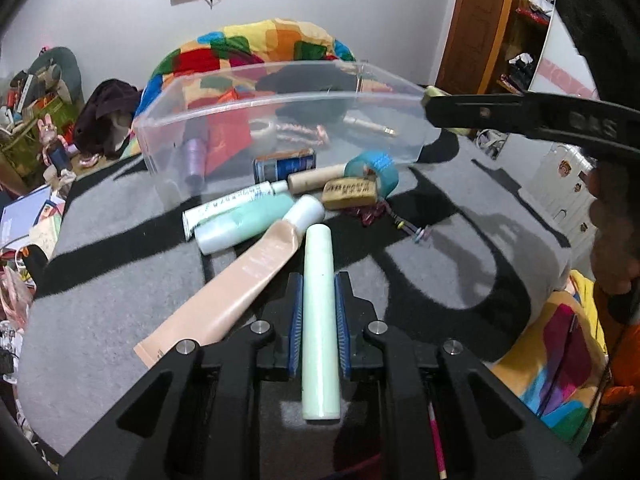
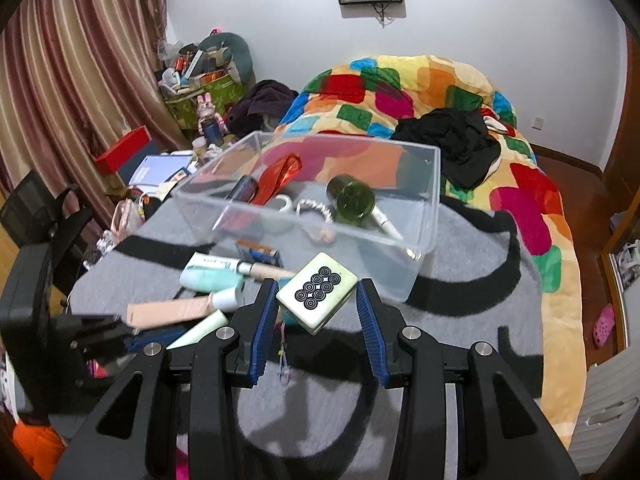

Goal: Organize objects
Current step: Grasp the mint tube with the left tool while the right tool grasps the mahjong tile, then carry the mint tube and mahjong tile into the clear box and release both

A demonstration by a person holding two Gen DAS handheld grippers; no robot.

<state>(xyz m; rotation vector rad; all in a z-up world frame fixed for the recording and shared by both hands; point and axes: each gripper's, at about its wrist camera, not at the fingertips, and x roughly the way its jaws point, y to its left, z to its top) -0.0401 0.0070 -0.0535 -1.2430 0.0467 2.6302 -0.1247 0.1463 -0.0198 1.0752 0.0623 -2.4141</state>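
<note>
My left gripper (image 1: 319, 280) is shut on a pale green tube (image 1: 319, 320) that lies lengthwise between its blue pads, low over the grey blanket (image 1: 120, 300). My right gripper (image 2: 318, 290) is shut on a white mahjong tile (image 2: 317, 295) with black rings, held above the blanket just in front of the clear plastic bin (image 2: 424, 256). The bin holds a dark green bottle (image 2: 351, 199), a red packet (image 2: 280, 174) and other small items. The right gripper shows in the left wrist view (image 1: 430, 100) at the bin's right rim.
A pile lies in front of the bin: a peach tube (image 1: 240, 276), a mint bottle (image 1: 244, 224), a white tube (image 1: 236, 204), a blue can (image 1: 285, 165), a teal tape roll (image 1: 374, 168), a brown block (image 1: 350, 193). A colourful quilt (image 2: 420, 92) lies behind.
</note>
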